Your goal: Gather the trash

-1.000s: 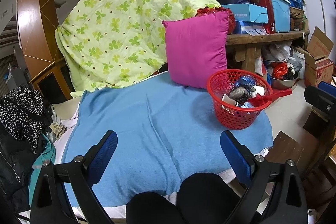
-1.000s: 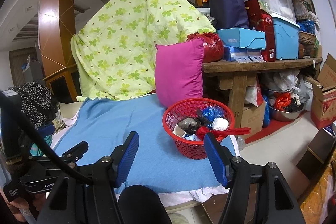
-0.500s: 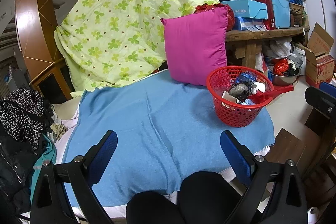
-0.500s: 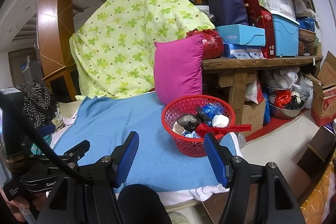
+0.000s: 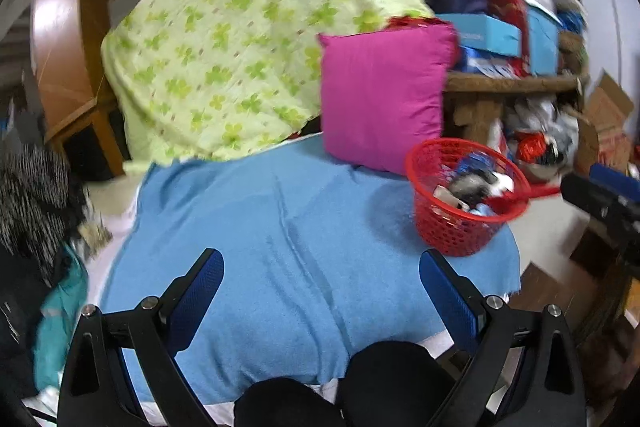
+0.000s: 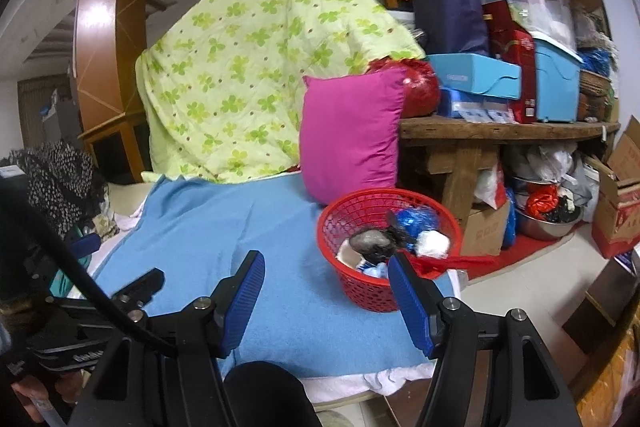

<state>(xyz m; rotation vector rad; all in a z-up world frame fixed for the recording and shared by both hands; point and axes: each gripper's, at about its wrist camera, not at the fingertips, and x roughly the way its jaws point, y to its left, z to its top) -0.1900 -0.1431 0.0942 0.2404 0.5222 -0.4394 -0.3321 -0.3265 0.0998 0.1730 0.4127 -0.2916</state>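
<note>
A red mesh basket [image 5: 452, 227] [image 6: 360, 283] stands at the right end of the blue towel [image 5: 280, 227] [image 6: 240, 227]. It holds several pieces of trash: a grey crumpled lump [image 6: 370, 241], blue wrappers [image 6: 416, 219], a white wad [image 6: 434, 243] and a red strip [image 6: 456, 261] that hangs over the rim. My left gripper [image 5: 322, 287] is open and empty above the towel's near part. My right gripper [image 6: 326, 291] is open and empty, just in front of the basket. The right gripper's tip also shows at the left wrist view's right edge [image 5: 608, 187].
A magenta pillow [image 5: 384, 95] [image 6: 352, 131] leans behind the basket, beside a green flowered quilt [image 5: 240, 47]. A wooden bench [image 6: 500, 133] stacked with boxes stands at the right, with bags and a cardboard box [image 6: 620, 195] under and beside it. Dark clothes [image 5: 32, 195] lie at the left.
The left wrist view has shifted and blurred, with the basket a little farther right. The right gripper has come slightly nearer the basket. Both grippers stay open.
</note>
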